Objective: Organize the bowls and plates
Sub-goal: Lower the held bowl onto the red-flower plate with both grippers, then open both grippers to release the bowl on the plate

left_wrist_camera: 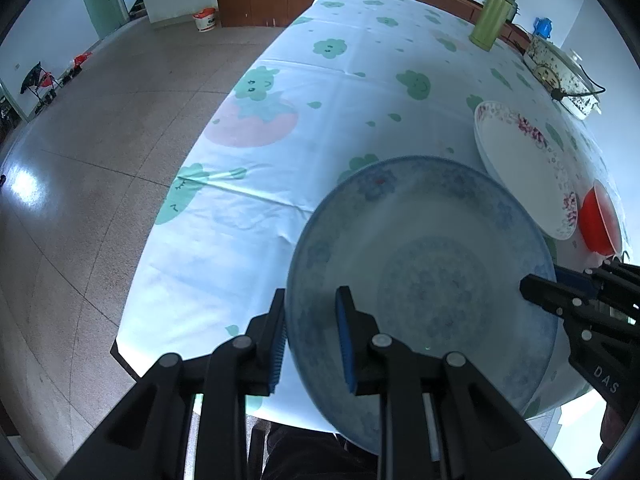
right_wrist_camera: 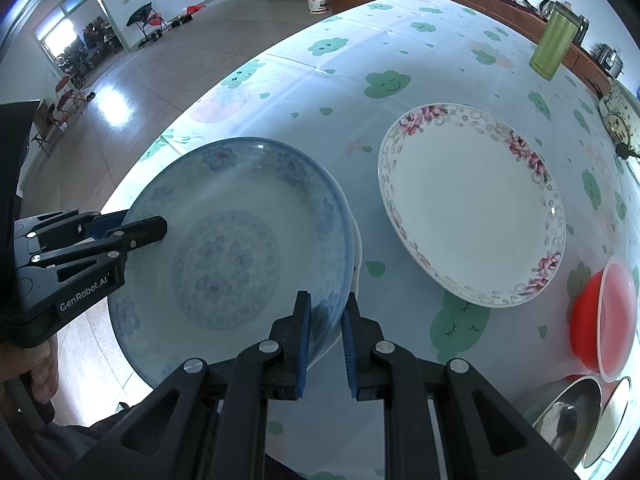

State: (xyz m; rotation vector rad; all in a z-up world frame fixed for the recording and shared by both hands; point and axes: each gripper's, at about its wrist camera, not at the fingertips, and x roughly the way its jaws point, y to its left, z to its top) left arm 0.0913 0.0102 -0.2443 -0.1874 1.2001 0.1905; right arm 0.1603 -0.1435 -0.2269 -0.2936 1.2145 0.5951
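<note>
A wide, shallow blue-patterned bowl [left_wrist_camera: 432, 280] [right_wrist_camera: 240, 240] is held by its rim from two opposite sides, near the front edge of the table and partly past it. My left gripper [left_wrist_camera: 312, 336] [right_wrist_camera: 156, 228] is shut on its left rim, one blue pad inside and one outside. On the opposite rim, my right gripper [right_wrist_camera: 326, 336] [left_wrist_camera: 536, 292] is shut in the same way. A white plate with a pink floral border [left_wrist_camera: 520, 168] [right_wrist_camera: 472, 208] lies flat on the tablecloth to the right of the bowl.
A red bowl [left_wrist_camera: 600, 220] [right_wrist_camera: 592, 320] sits right of the floral plate, with steel bowls [right_wrist_camera: 572, 412] in front of it. A green flask [left_wrist_camera: 492, 20] [right_wrist_camera: 554, 40] and a patterned cooker [left_wrist_camera: 560, 76] stand at the table's far side. Open floor lies to the left.
</note>
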